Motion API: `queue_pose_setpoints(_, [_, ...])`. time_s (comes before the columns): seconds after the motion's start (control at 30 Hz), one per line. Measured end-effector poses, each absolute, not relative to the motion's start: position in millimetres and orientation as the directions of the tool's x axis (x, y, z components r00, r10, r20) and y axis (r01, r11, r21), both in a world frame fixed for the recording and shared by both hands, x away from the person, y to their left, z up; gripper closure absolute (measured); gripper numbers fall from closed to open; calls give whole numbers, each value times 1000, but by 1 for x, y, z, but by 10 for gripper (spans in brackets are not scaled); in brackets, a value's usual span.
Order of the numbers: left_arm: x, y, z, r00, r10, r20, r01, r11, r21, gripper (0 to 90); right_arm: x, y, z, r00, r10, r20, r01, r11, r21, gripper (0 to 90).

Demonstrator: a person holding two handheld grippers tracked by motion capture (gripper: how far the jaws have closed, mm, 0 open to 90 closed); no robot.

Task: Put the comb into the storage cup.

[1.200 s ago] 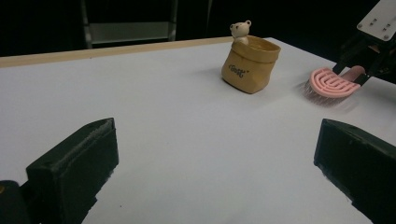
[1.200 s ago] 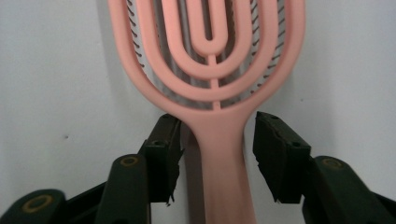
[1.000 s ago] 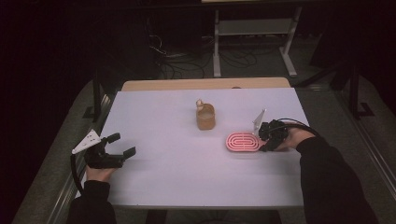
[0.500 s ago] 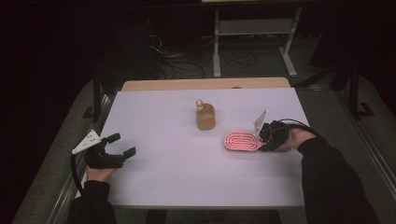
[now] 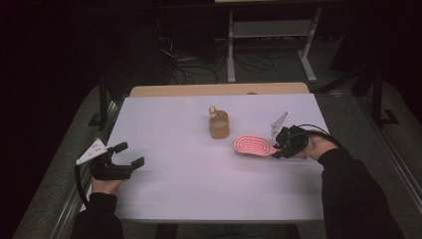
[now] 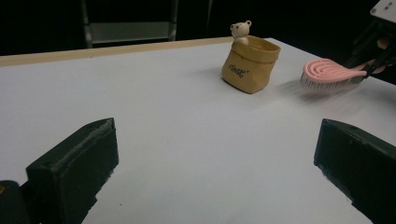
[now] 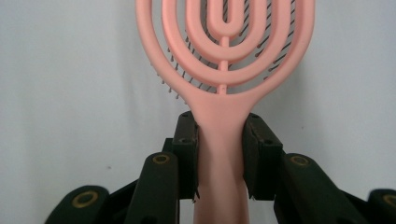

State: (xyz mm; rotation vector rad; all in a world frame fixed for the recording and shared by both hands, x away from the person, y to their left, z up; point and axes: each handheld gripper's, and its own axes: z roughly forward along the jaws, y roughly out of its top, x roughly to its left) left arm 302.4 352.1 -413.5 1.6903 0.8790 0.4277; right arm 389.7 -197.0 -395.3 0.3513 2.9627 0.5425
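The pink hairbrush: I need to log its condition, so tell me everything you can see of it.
The pink hairbrush looks like smooth plastic. Its oval head is an open frame of nested loops with gaps between them, and its dark-tipped bristles point down at the white table. It lies roughly level, head towards the tan bear pouch but apart from it. The right tongs are shut on its straight handle, one pad on each side.

Pink hairbrush [image 7: 224, 56] smooth matt plastic; tan pouch [image 6: 251, 64] paper-like, matt; table [image 5: 199, 169] smooth matt white
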Motion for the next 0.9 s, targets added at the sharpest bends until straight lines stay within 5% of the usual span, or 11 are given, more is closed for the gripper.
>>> queue_pose_setpoints(0.9, [302, 352, -414, 659, 734, -164, 333, -89, 939, 0, 377, -181, -359, -960, 265, -91, 193, 862, 469, 682])
